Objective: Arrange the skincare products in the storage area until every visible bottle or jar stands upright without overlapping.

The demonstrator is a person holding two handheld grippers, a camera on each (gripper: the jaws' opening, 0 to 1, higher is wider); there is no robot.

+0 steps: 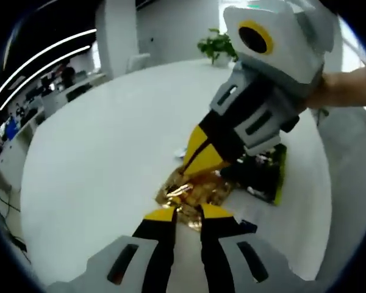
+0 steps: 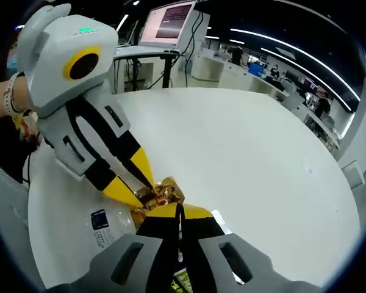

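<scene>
Left gripper view looks across a broad round white table (image 1: 110,159), where a crinkled gold foil packet (image 1: 192,192) lies near the middle. Behind the packet sits a flat dark package with a yellow-green edge (image 1: 265,177), partly hidden by the right tool (image 1: 192,163), whose yellow tips press into the foil from above. The left tool (image 1: 188,213) reaches the packet's near edge, its yellow-tipped jaws a narrow gap apart with foil between them. A potted green plant (image 1: 218,44) stands at the table's far rim.

Right gripper view shows the same gold packet (image 2: 161,192) pinched between both tools: the right tool (image 2: 178,210) has its jaws almost together on the foil, and the left tool (image 2: 140,186) grips it from the side. A clear plastic sachet with a dark blue label (image 2: 104,226) lies flat just beside the packet; what it contains cannot be made out. A monitor on a stand (image 2: 168,24) rises beyond the table.
</scene>
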